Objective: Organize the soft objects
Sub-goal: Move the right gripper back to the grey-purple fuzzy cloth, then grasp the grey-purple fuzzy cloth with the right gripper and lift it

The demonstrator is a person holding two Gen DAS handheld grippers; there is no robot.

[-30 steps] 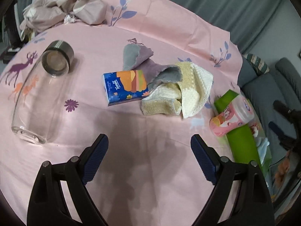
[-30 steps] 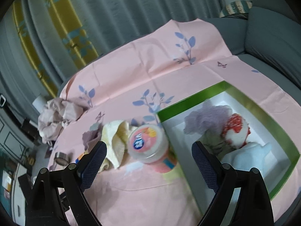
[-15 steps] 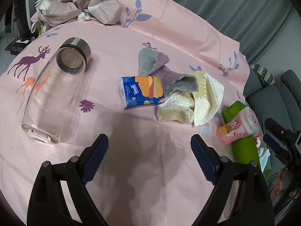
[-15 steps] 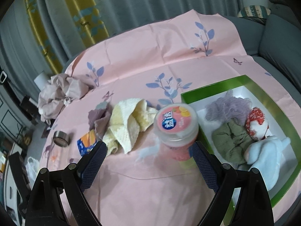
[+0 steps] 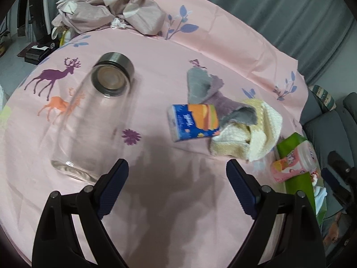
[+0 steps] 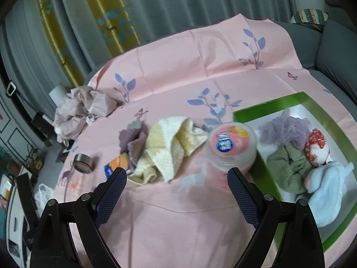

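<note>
Left hand-held gripper (image 5: 177,174): jaws spread wide, nothing between them, hovering above the pink-clothed table (image 5: 169,212). Right hand-held gripper (image 6: 177,183): likewise released and empty.

Ahead of the right gripper, slightly left of its centre line, lies the cream towel (image 6: 169,147), crumpled, with a grey-purple cloth (image 6: 133,139) touching its far-left side. From the left gripper the same pile lies ahead and to the right, farther off. In judgement, the right hand is nearer.

A tissue pack (image 5: 194,121) touches the pile. The pink tub (image 6: 232,147) stands just beside the green box (image 6: 263,178), which already holds scrunchies and soft toys. The glass bottle (image 5: 89,120) lies apart.
</note>
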